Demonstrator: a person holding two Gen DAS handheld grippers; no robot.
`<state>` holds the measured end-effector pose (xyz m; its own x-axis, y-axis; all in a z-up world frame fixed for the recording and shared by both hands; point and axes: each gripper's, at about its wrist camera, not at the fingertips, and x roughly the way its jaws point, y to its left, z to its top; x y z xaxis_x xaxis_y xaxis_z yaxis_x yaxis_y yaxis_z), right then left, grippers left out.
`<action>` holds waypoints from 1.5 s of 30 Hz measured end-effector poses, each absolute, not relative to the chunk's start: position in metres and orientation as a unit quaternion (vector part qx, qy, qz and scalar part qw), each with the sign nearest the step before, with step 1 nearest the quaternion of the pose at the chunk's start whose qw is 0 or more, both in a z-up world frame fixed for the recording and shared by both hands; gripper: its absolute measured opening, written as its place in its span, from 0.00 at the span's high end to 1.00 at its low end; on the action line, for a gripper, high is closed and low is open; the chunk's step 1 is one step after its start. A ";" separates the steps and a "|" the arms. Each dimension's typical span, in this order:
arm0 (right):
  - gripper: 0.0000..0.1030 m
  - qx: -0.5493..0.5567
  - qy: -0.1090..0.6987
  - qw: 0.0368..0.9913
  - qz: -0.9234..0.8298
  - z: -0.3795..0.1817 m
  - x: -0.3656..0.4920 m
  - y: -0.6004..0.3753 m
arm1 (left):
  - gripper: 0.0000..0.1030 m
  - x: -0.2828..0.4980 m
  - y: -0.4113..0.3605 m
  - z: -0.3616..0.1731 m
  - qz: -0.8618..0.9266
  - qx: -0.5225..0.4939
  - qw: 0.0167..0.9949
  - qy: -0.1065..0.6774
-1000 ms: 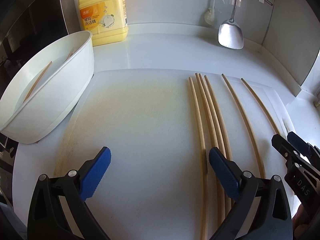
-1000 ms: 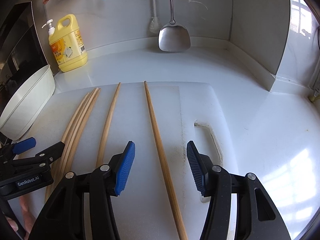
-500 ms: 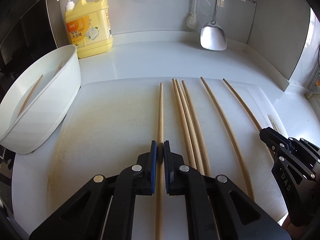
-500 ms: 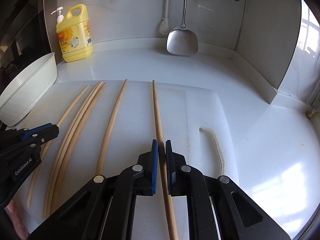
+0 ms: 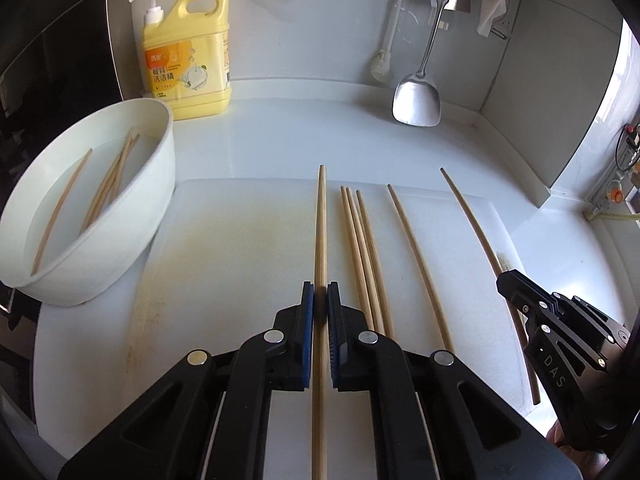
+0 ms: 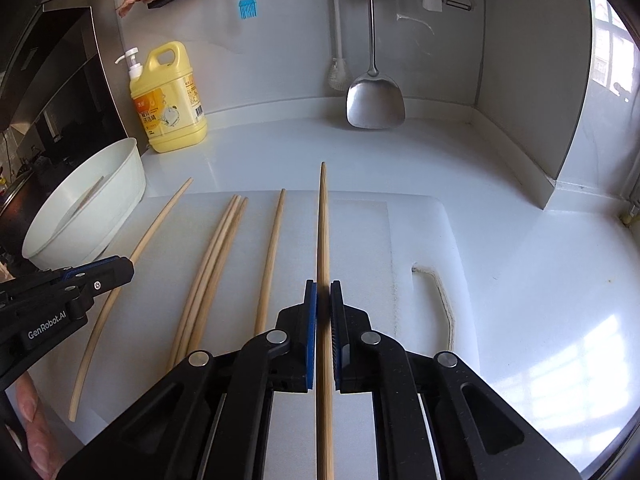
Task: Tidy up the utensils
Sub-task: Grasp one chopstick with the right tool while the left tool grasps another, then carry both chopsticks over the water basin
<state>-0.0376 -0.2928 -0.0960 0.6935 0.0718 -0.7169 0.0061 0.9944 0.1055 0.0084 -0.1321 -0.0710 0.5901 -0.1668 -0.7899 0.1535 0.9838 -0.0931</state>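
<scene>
My left gripper (image 5: 321, 294) is shut on one long wooden chopstick (image 5: 321, 228), held off the white cutting board (image 5: 232, 248) and pointing away from me. My right gripper (image 6: 323, 296) is likewise shut on another chopstick (image 6: 323, 220), also raised above the board (image 6: 384, 240). Between the two held sticks, a bundle of three chopsticks (image 5: 362, 248) and a single one (image 5: 416, 264) lie flat on the board. In the left wrist view the right gripper (image 5: 506, 282) shows at the right edge with its chopstick (image 5: 474, 224). The left gripper (image 6: 124, 270) appears at the left of the right wrist view.
A white bowl (image 5: 164, 148) with water and several chopsticks (image 5: 108, 184) stands left of the board. A yellow detergent bottle (image 5: 188, 60) is behind it. A steel spatula (image 5: 416, 100) and a white brush (image 5: 384, 64) hang at the back wall. Bare counter (image 6: 540, 280) lies to the right.
Both grippers went from open to shut, each closing on one chopstick. Both have since risen, lifting their chopsticks off the board.
</scene>
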 end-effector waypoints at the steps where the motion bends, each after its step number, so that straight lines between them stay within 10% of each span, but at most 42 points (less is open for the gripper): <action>1: 0.94 0.049 0.389 0.919 0.023 -0.089 -0.038 -0.290 | 0.93 0.008 -0.129 -0.064 -0.087 -0.007 0.892 0.443; 21: 0.94 0.046 0.373 0.914 0.153 0.007 0.064 -0.085 | 0.93 0.075 0.084 0.018 -0.011 -0.034 0.909 0.414; 45: 0.94 0.089 0.510 0.843 0.146 -0.079 0.167 0.051 | 0.93 0.179 0.184 -0.081 -0.047 -0.072 0.850 0.519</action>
